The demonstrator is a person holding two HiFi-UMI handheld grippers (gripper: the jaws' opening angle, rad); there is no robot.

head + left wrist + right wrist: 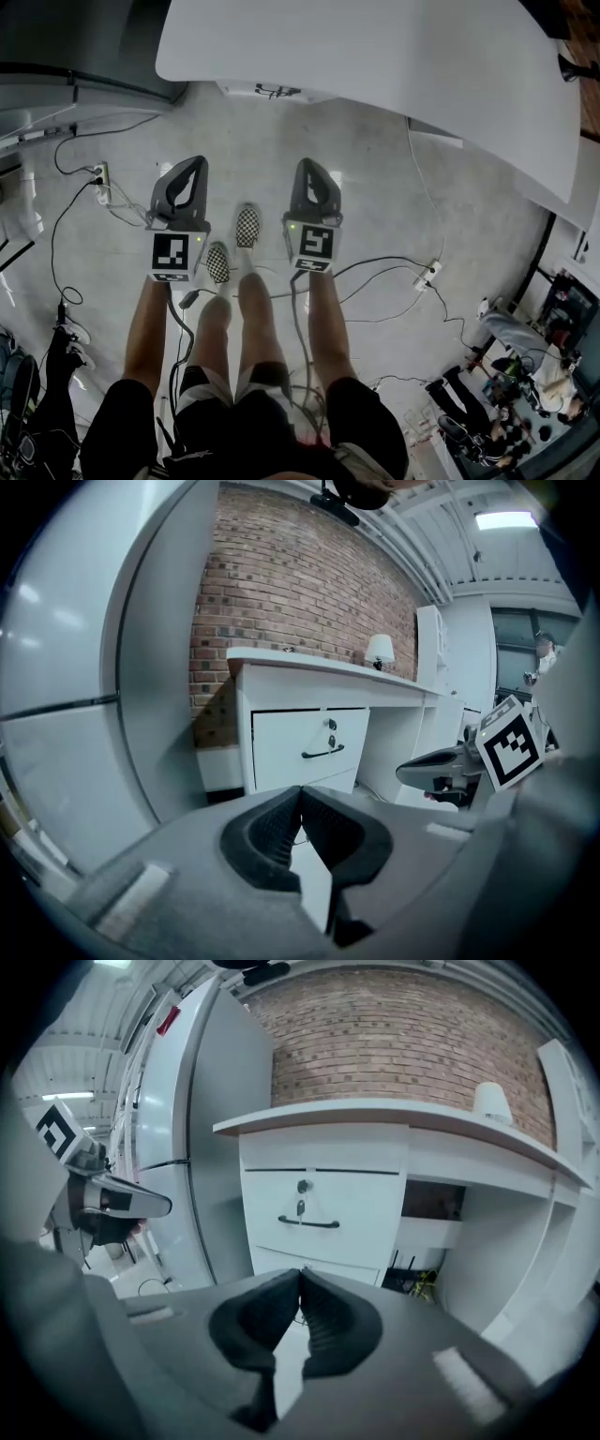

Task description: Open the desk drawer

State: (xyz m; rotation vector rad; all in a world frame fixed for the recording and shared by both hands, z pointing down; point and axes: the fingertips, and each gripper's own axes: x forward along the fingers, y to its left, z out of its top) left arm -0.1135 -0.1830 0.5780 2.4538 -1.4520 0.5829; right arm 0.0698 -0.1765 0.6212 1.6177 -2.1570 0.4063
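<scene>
The white desk [375, 1115] stands ahead against a brick wall. Its upper drawer [323, 1213] is closed, with a dark bar handle [307, 1223] and a key in the lock [301, 1206]; the same drawer [309, 747] and handle [323, 753] appear in the left gripper view. My left gripper [300, 791] is shut and empty, well short of the desk. My right gripper [300, 1276] is also shut with nothing in it, level with the drawer but apart from it. In the head view both grippers, left [193, 165] and right [310, 166], hang side by side above the floor in front of the desk top [375, 47].
A tall grey fridge [202, 1147] stands left of the desk. A white lamp [492, 1102] sits on the desk. Cables and power strips [427, 275] lie on the concrete floor. My legs and checkered shoes [246, 227] are below the grippers. Clutter [525, 375] fills the right corner.
</scene>
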